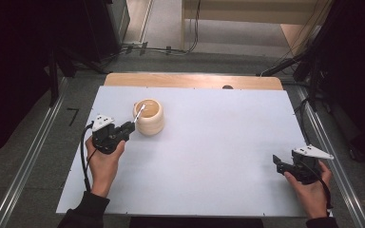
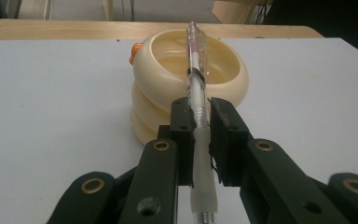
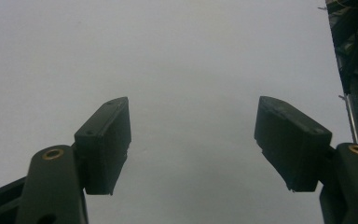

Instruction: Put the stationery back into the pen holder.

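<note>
A cream ribbed cup (image 1: pixel 148 117) (image 2: pixel 186 88) stands on the white table (image 1: pixel 209 142) left of centre. My left gripper (image 1: pixel 129 126) (image 2: pixel 200 116) is just in front of it and shut on a clear pen (image 2: pixel 196 70) (image 1: pixel 139 113). The pen's far end reaches over the cup's open mouth. A small orange bit (image 2: pixel 134 52) shows at the cup's far left side. Near the right front corner my right gripper (image 1: pixel 278 161) (image 3: pixel 193 140) stands open over bare table, nothing between its fingers.
A wooden strip (image 1: pixel 190 80) runs along the table's far edge. Metal rails (image 1: pixel 28 161) flank the table on both sides, and cables (image 1: pixel 161 49) lie on the floor beyond. The table's right edge (image 3: pixel 335 84) is close to my right gripper.
</note>
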Tool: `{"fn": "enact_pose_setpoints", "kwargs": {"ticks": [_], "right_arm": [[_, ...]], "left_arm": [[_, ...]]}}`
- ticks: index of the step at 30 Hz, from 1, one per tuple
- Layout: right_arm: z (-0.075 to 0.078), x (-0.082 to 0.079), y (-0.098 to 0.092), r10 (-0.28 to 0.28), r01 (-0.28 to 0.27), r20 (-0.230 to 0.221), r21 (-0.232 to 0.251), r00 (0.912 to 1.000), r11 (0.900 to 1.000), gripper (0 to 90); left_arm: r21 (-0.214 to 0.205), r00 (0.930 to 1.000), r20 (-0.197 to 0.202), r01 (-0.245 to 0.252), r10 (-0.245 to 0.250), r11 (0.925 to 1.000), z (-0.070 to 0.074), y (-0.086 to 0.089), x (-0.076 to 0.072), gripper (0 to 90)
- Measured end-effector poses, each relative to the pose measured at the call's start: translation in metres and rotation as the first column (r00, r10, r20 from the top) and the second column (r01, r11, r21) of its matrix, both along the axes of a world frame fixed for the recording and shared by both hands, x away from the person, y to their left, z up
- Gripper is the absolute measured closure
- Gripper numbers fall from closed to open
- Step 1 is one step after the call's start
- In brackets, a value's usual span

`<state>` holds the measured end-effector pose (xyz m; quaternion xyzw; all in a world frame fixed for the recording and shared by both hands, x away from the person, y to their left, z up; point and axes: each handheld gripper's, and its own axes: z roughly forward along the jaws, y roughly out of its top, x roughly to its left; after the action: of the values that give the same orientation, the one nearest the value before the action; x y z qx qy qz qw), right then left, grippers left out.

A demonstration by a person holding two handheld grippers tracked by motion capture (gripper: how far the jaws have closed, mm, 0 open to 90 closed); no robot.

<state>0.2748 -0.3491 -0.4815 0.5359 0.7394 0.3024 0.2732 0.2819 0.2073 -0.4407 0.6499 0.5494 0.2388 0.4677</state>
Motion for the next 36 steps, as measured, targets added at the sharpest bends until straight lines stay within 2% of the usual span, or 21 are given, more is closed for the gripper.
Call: {"fn": "enact_pose_setpoints", "kwargs": {"ticks": [18,36], "right_arm": [[-0.001,0.001,0.0,0.004,-0.004,-0.004,-0.005,1.0,1.0,26.0],[-0.001,0.001,0.001,0.006,-0.006,-0.007,-0.007,1.0,1.0,25.9]], "left_arm": [[0.001,1.0,-0.002,-0.002,0.002,1.0,0.002,-0.001,0.015,80.7],[0.005,1.0,0.008,-0.001,0.001,1.0,0.006,-0.005,0.022,80.7]]}}
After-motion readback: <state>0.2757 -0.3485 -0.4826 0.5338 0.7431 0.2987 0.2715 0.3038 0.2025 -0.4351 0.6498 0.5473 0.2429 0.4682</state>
